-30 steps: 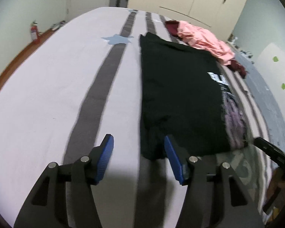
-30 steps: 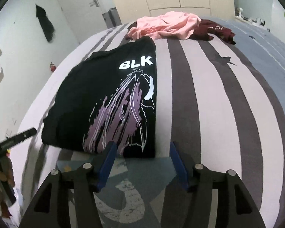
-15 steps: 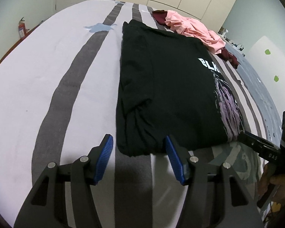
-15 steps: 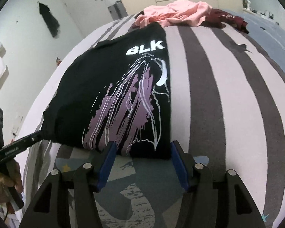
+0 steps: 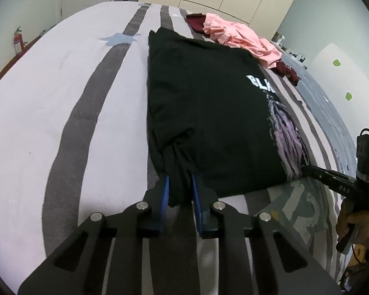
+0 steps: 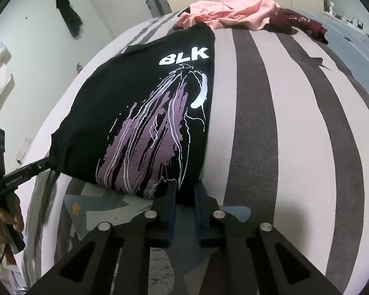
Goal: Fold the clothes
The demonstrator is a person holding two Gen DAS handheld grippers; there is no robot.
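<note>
Black cotton T-shirt (image 5: 209, 113), part-folded, lies flat on the striped bedspread (image 5: 61, 123). Left gripper (image 5: 180, 191) and right gripper (image 6: 185, 194) have just been closing; each now pinches a near corner. Fabric judged light, limp, prone to sagging; corner holds are sound, lifted evenly together.

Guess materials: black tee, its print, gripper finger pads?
Black T-shirt: soft matte knit, likely cotton; it bunches where pinched. Print: flat white and purple ink, cracked-looking, probably screen print. Finger pads on the left gripper: blue, dull, rubbery-looking; exact material unclear.
</note>
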